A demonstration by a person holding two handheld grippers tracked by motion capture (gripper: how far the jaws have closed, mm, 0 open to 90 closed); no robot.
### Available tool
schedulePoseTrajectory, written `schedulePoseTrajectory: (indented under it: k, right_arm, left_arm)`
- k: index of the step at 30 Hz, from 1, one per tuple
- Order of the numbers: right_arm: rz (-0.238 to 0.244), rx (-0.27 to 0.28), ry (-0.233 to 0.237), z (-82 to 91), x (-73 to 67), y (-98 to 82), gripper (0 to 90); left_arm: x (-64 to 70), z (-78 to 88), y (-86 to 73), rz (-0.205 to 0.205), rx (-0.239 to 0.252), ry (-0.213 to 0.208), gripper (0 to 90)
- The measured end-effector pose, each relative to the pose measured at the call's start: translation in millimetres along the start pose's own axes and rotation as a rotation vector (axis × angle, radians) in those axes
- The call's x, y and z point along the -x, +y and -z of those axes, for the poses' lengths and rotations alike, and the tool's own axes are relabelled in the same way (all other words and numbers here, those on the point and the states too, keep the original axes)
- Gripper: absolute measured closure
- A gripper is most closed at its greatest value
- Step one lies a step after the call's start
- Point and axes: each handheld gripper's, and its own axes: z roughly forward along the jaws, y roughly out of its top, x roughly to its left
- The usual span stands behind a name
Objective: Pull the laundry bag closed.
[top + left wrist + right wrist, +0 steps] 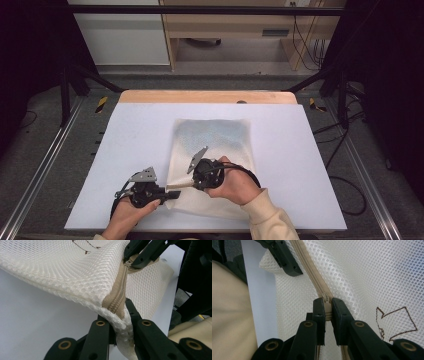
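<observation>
A white mesh bag (212, 145) with a beige zipper (120, 297) lies on the white table (130, 140), its near left corner lifted. My left gripper (122, 315) is shut on that corner, pinching the mesh at the zipper's end. In the high view the left gripper (172, 194) sits at the bag's near left. My right gripper (327, 307) is shut on the zipper pull (327, 301), a short way along the zipper (309, 270) from the left gripper (287, 262). The right gripper (187, 184) points left over the bag.
A brown arrow outline (397, 322) is stitched on the mesh. A cream sleeve (265, 215) comes in from the near edge. A wooden strip (207, 96) borders the table's far side, with metal rails (45, 165) and cables (345, 190) on the floor around it.
</observation>
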Motion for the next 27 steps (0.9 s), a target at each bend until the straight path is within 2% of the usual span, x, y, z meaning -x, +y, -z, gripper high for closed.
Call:
schedulePoseTrajectory:
  k: [21,27]
  right_arm:
    - [-0.008,0.003,-0.013,8.1,3.4,-9.2,81.8]
    - [-0.026,0.001,-0.018,10.2,4.8,-12.2,81.8]
  left_arm:
    - [5.5,-10.1,1.6,-0.03,-0.009,0.0,84.0]
    - [7.9,-14.1,3.3,-0.035,-0.005,0.01,84.2]
